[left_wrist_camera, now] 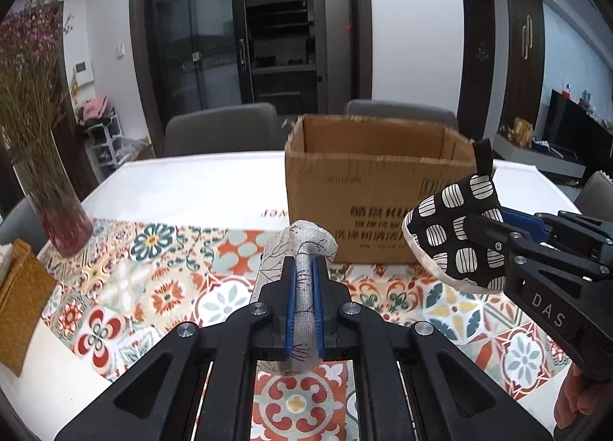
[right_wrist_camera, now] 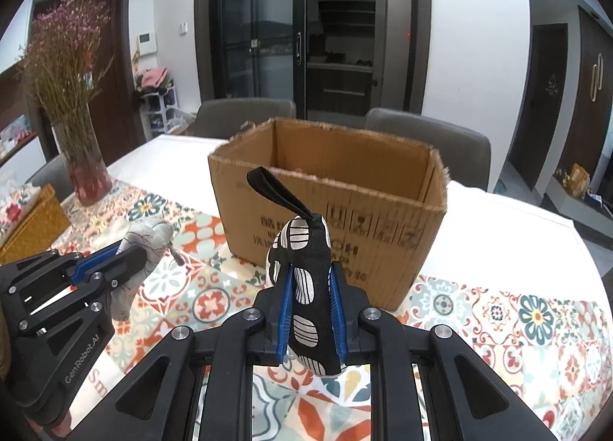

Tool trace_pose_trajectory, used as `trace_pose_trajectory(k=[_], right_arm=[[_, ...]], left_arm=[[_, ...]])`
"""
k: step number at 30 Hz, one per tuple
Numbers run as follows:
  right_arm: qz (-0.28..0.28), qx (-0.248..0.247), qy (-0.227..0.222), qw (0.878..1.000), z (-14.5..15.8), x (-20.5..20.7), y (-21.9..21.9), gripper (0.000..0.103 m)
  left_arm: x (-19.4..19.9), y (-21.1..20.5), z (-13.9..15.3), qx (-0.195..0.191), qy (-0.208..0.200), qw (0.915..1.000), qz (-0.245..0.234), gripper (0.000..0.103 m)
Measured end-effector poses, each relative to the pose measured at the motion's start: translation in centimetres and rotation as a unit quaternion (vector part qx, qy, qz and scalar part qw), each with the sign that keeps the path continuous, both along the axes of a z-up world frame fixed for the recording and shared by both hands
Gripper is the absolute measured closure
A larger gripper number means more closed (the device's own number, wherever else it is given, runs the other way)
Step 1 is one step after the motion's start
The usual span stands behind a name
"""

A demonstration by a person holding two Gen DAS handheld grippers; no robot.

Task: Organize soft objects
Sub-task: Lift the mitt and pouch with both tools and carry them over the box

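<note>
My left gripper [left_wrist_camera: 305, 268] is shut on a pale grey-white soft fabric piece [left_wrist_camera: 306, 245] with thin purple lines, held above the patterned cloth; it also shows in the right wrist view [right_wrist_camera: 143, 249]. My right gripper [right_wrist_camera: 311, 276] is shut on a black soft shoe with white striped spots [right_wrist_camera: 302, 249] and a black heel loop; the shoe shows at the right of the left wrist view [left_wrist_camera: 456, 234]. An open cardboard box [right_wrist_camera: 333, 211] stands just beyond both grippers, also in the left wrist view [left_wrist_camera: 367, 180]. Its inside is mostly hidden.
A white table [left_wrist_camera: 199, 184] carries a colourful tile-patterned cloth [left_wrist_camera: 161, 287]. A glass vase of dried flowers [left_wrist_camera: 57, 211] stands at the left, with a yellow woven basket [left_wrist_camera: 19, 299] beside it. Grey chairs [right_wrist_camera: 245, 115] stand behind the table.
</note>
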State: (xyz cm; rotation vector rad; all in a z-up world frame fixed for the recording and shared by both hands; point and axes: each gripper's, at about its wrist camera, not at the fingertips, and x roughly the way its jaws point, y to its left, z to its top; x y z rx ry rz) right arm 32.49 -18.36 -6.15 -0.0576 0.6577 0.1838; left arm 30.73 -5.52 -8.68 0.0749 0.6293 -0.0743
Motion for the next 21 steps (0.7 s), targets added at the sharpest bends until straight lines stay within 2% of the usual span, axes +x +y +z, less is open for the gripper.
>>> trace_pose_trajectory(k=[10,21], right_arm=[[-0.024,0.006,-0.039,0.999,3.7,-1.1,-0.3,0.083],[-0.043,0.003,-0.083,0.996,7.5,-1.3,-1.0,0.083]], left_arm=[[-0.7,-0.3,4.2,0.005,-0.044,0.9988,-0.024,0.093],[0.1,-1.2,8.5,0.015,-0.103,0.9931,-0.055,0.093]])
